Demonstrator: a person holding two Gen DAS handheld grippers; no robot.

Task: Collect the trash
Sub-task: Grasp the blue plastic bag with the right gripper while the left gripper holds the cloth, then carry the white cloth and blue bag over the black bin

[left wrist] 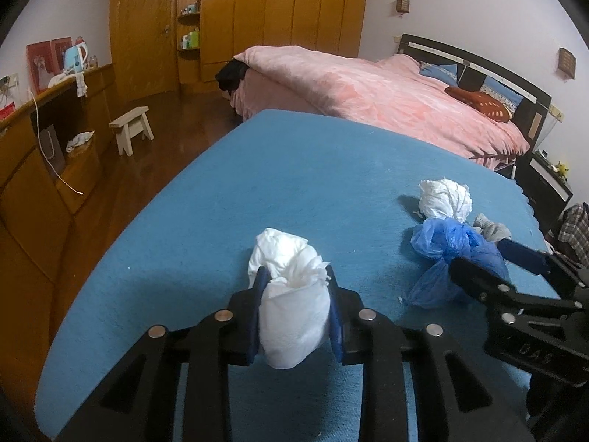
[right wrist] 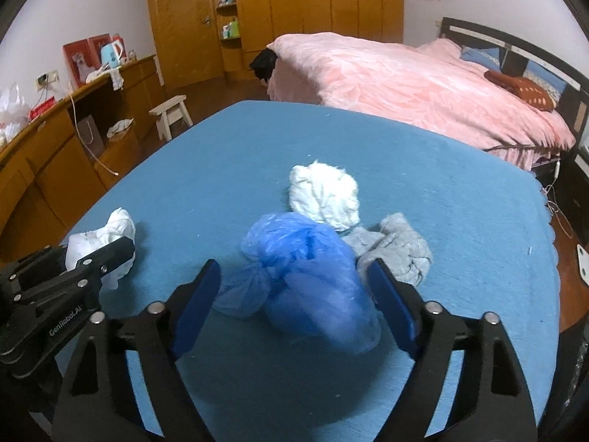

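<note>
My left gripper [left wrist: 296, 276] is shut on a crumpled white paper wad [left wrist: 291, 302] over the blue table cloth [left wrist: 257, 191]; the wad also shows in the right wrist view [right wrist: 101, 246]. My right gripper [right wrist: 294, 272] is open, its fingers on either side of a blue plastic bag [right wrist: 305, 276], not closed on it. The bag also shows in the left wrist view [left wrist: 449, 250]. Behind the bag lie a second white paper wad [right wrist: 324, 195] and a grey cloth [right wrist: 397, 246].
A pink-covered bed [left wrist: 368, 88] stands behind the table. Wooden cabinets [left wrist: 44, 169] run along the left wall, with a small white stool [left wrist: 132, 127] on the floor. A wooden wardrobe [left wrist: 276, 11] is at the back.
</note>
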